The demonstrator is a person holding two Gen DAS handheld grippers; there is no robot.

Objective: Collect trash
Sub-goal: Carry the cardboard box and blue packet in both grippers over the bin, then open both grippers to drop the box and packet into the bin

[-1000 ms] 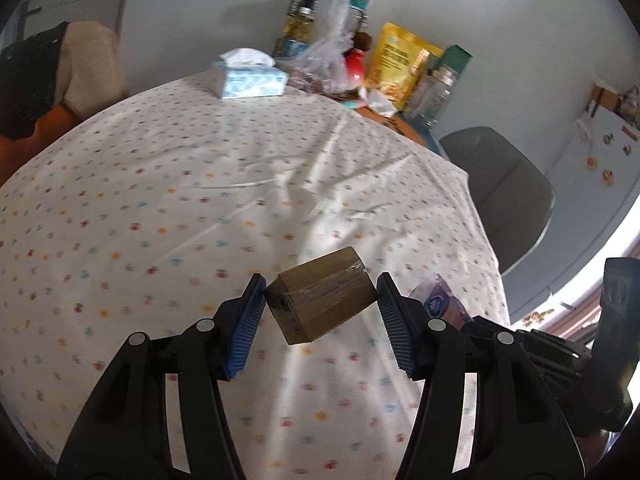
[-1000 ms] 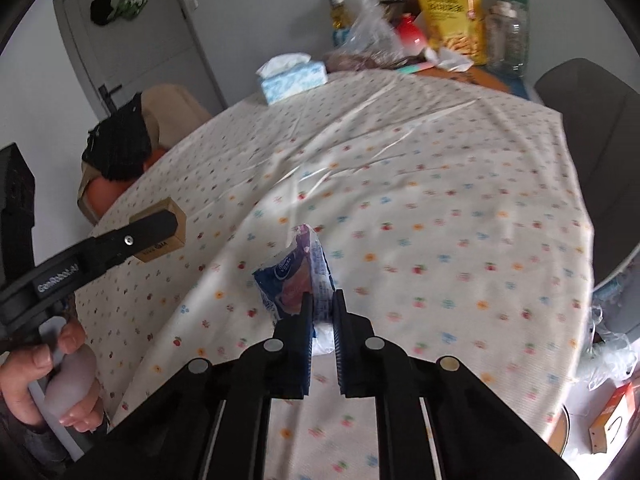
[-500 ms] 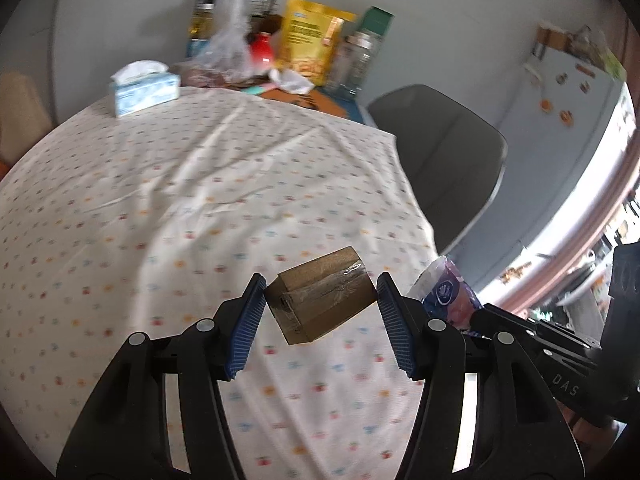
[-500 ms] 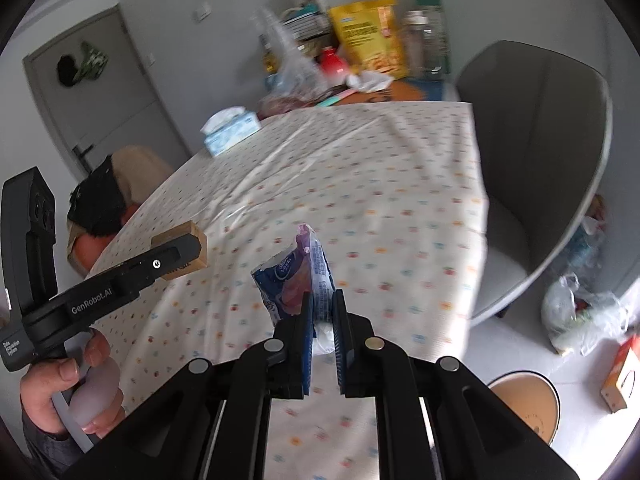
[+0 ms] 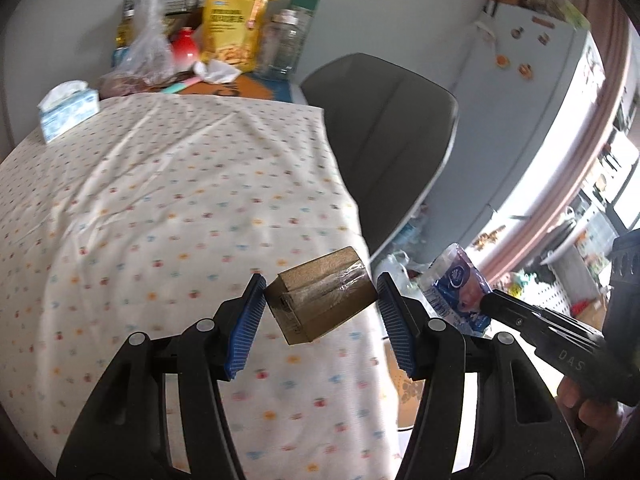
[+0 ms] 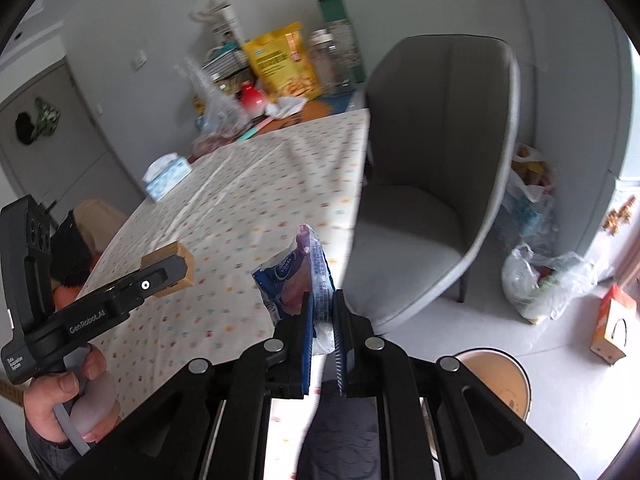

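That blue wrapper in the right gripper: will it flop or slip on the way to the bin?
The blue wrapper looks thin, crinkled and probably light, so it likely flops. The right gripper pinches only its lower edge; glossy film may slip.

Both wrist views look closely along their fingers, sharing the table (image 5: 160, 200) and chair (image 6: 440, 160)

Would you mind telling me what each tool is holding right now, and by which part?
The left tool clamps a small cardboard box across two opposite sides. The right tool pinches a blue plastic wrapper by its lower end.
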